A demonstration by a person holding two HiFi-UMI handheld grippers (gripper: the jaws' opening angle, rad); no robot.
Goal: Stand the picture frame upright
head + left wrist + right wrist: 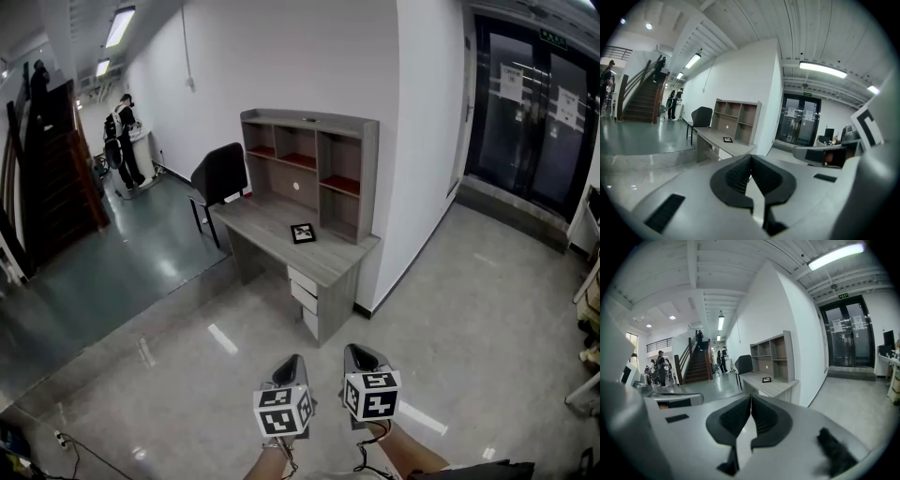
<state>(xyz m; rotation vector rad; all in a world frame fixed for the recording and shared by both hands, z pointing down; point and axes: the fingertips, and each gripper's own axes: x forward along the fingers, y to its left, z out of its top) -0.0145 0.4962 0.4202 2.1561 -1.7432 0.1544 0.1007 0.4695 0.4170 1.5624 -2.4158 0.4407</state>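
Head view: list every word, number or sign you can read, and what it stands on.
Green sign over the glass doors: too small to read.
Paper notices on those doors: blurred, unreadable.
Picture frame on the desk: black-and-white pattern, no words.
No text can be read anywhere.

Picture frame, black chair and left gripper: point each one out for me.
picture frame (pixel 303 232), head view, centre of its dark face.
black chair (pixel 221 172), head view, middle of the backrest.
left gripper (pixel 750 158), left gripper view, where its closed fingertips meet.
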